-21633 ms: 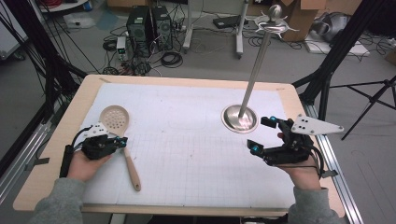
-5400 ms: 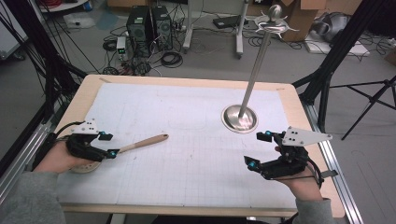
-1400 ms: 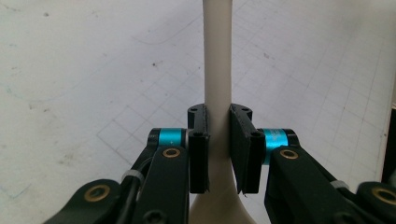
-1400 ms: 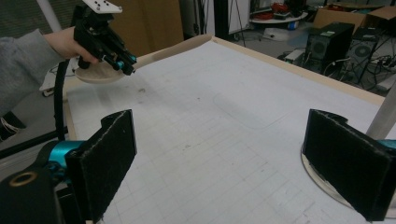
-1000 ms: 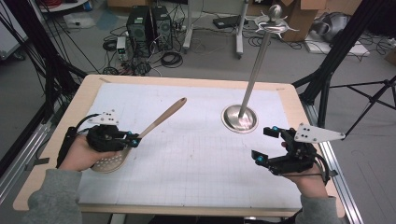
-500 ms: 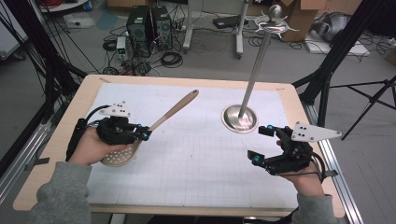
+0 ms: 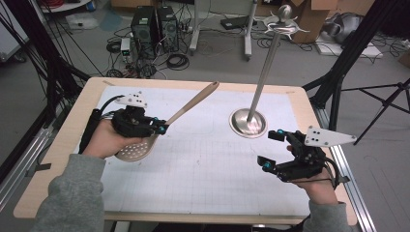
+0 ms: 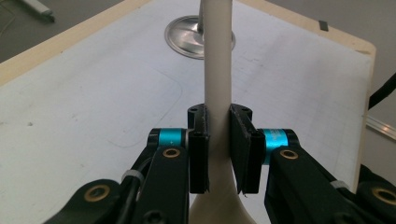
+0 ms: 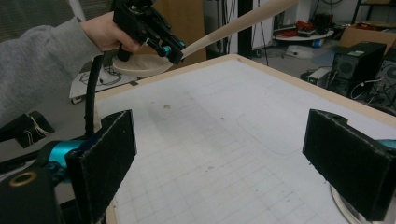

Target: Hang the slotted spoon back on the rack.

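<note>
Even indoor light, soft shadows; close foreground perhaps slightly out of focus.

A wooden-edged worktop (image 7: 58,145) carries a white gridded mat (image 7: 203,169), on which stands a metal stand's (image 7: 248,122) round base.

High view above the near edge facing forward, tongs views close, low — all share the table (image 7: 203,159).
</note>
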Demonstrator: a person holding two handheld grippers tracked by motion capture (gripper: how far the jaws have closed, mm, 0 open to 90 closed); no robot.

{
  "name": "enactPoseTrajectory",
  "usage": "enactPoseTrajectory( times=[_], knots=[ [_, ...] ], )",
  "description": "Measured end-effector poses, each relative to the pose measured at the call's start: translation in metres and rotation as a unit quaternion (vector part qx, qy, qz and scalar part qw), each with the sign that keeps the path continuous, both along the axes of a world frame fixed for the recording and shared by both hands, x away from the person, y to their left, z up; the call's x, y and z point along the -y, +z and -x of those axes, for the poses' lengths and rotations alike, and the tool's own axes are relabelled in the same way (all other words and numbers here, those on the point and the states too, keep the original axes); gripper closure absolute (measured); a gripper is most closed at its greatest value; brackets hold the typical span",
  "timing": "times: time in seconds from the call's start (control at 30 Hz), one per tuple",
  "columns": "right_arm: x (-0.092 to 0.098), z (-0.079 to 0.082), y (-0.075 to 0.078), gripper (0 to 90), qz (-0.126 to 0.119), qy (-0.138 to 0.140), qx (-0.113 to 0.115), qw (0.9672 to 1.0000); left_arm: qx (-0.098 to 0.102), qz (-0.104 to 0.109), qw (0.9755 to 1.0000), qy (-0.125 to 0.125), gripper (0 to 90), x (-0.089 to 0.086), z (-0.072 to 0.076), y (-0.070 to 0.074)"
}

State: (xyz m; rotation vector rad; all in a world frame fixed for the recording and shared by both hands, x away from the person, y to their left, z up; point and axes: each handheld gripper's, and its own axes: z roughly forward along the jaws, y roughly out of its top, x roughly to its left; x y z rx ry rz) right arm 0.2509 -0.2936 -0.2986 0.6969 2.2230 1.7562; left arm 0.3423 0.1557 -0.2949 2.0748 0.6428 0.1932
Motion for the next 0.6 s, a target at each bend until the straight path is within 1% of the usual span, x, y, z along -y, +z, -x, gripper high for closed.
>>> enactPoseTrajectory(
  times=[0.03, 0.07, 0.1, 0.17, 0.27, 0.33, 0.4, 0.43, 0.5, 0.53, 0.57, 0.6],
  knots=[
    [0.0, 0.0, 0.0, 8.8, 0.0, 0.0, 0.0, 1.0, 0.0, 0.0, 1.0, 0.0, 77.8, 0.0, 0.0, 0.0],
    [0.001, 0.0, 0.001, 8.8, -0.003, 0.0, 0.002, 1.0, -0.001, 0.004, 1.0, 0.003, 77.8, 0.0, -0.001, 0.002],
    [0.001, 0.001, 0.001, 8.8, -0.004, 0.0, 0.002, 1.0, 0.002, 0.007, 1.0, 0.003, 77.8, -0.001, -0.002, 0.003],
    [0.002, 0.001, 0.001, 8.8, -0.005, -0.001, 0.003, 1.0, 0.003, 0.011, 0.9999, 0.002, 77.9, -0.001, -0.002, 0.004],
    [0.003, 0.0, 0.001, 8.8, -0.006, -0.001, 0.005, 1.0, 0.006, 0.007, 0.9999, 0.003, 77.8, 0.0, -0.004, 0.009],
    [0.003, 0.0, 0.001, 8.8, -0.006, -0.001, 0.003, 1.0, 0.011, 0.006, 0.9999, 0.002, 77.9, 0.002, -0.006, 0.012],
    [0.003, 0.0, 0.001, 8.8, -0.006, -0.002, 0.002, 1.0, 0.014, 0.009, 0.9999, 0.001, 77.8, 0.005, -0.008, 0.015],
    [0.004, 0.0, 0.0, 8.8, -0.005, -0.002, 0.003, 1.0, 0.023, 0.01, 0.9997, -0.001, 77.8, 0.007, -0.009, 0.017],
    [0.004, -0.001, 0.0, 8.8, -0.005, -0.003, 0.004, 1.0, 0.026, 0.013, 0.9996, -0.003, 77.8, 0.009, -0.009, 0.018],
    [0.005, 0.0, 0.0, 8.8, -0.007, -0.003, 0.001, 1.0, 0.03, 0.012, 0.9995, -0.006, 77.8, 0.012, -0.01, 0.019],
    [0.005, 0.0, 0.0, 8.8, -0.007, -0.003, 0.001, 1.0, 0.03, 0.012, 0.9995, -0.006, 77.9, 0.012, -0.01, 0.019],
    [0.006, 0.0, 0.001, 8.8, -0.008, -0.004, 0.003, 1.0, 0.031, 0.009, 0.9995, -0.007, 77.8, 0.017, -0.011, 0.022]
  ],
)
